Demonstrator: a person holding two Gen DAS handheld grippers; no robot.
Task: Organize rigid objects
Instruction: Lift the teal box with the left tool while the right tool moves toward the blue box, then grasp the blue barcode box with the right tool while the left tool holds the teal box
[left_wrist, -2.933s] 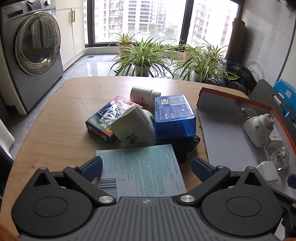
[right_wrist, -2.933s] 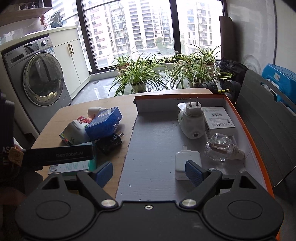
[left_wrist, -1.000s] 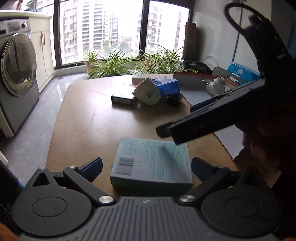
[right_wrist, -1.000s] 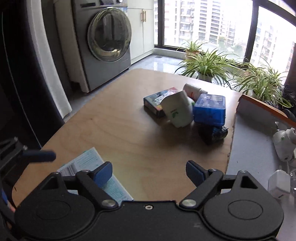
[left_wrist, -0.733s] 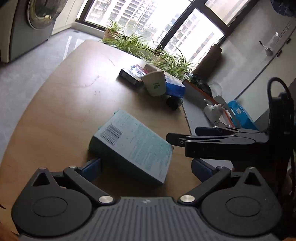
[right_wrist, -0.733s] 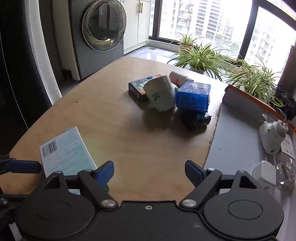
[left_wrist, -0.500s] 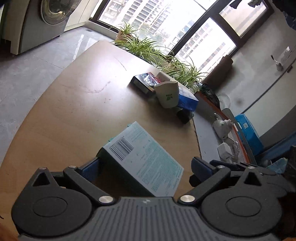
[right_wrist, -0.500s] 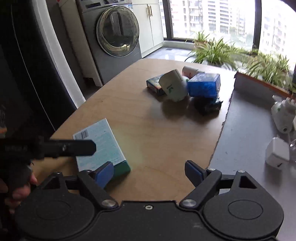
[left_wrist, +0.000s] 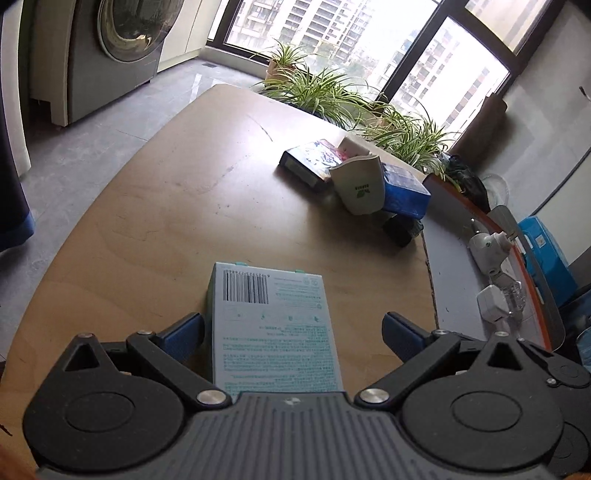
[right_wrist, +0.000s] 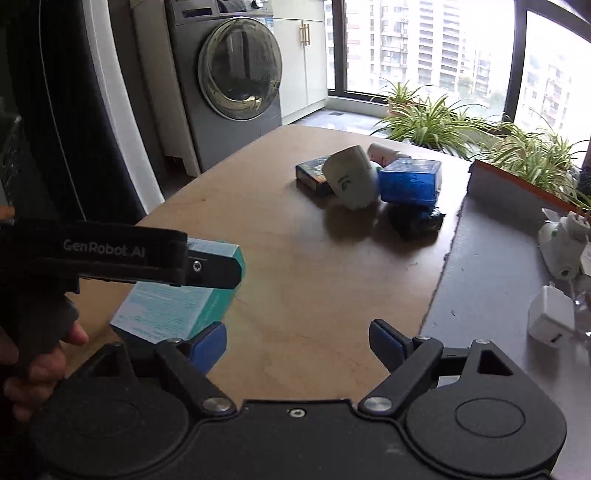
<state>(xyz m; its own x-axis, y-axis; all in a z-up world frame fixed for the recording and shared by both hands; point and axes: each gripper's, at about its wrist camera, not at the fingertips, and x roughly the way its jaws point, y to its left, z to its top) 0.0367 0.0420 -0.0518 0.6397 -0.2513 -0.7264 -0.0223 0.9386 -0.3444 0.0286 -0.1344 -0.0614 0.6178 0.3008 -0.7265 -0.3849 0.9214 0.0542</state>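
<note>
A teal box (left_wrist: 273, 325) with a barcode lies flat on the wooden table (left_wrist: 177, 206), lengthwise between the fingers of my left gripper (left_wrist: 291, 332). That gripper is open; its left pad is close to the box's side and its right pad stands well clear. From the right wrist, the teal box (right_wrist: 177, 299) sits behind a black finger (right_wrist: 210, 267) of the left gripper. My right gripper (right_wrist: 297, 343) is open over bare table, holding nothing. Farther on is a pile: a dark picture box (left_wrist: 308, 164), a white pouch (left_wrist: 358, 188), a blue box (left_wrist: 404, 188) and a black object (left_wrist: 400, 230).
A grey tray with an orange rim (left_wrist: 450, 258) on the right holds a white plug adapter (left_wrist: 487, 251) and a white charger (left_wrist: 489, 304). A washing machine (right_wrist: 236, 74) and potted plants (left_wrist: 317, 88) stand beyond the table. A person's hand (right_wrist: 33, 362) grips the left tool.
The left gripper pulled back from the pile to the near table edge, and the teal box turned to lie straight between its fingers. The right gripper swung left, away from the tray.
</note>
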